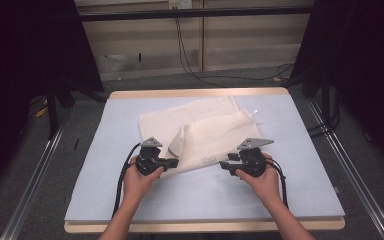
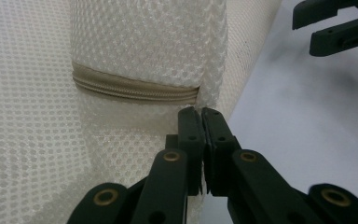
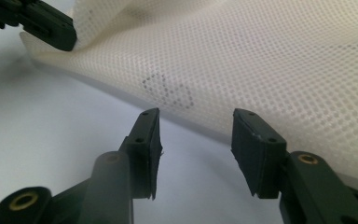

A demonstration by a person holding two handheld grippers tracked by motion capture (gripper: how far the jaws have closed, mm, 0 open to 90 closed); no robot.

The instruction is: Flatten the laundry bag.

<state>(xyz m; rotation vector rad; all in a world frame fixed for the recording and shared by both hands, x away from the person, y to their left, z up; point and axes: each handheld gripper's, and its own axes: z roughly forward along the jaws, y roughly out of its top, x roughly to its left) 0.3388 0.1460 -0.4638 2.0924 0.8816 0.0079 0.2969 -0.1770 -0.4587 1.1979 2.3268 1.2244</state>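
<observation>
Cream-white mesh bag [image 1: 207, 137] with a fine dotted weave, beige zipper [image 2: 135, 87] across it, faint grey hexagon mark [image 3: 168, 90] on the mesh, pale blue table cover [image 1: 300, 165], light wood table edge [image 1: 200, 93], black grippers.

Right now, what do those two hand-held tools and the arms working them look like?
Both the left gripper and the right gripper are black, blocky tools, each topped by a grey three-cornered plate and trailing a black cable. Their jaws are flat black bars on linkages with brass-coloured pivot rivets, ending in ribbed black pads. The forearms coming in from below are bare, with no sleeves or gloves.
</observation>
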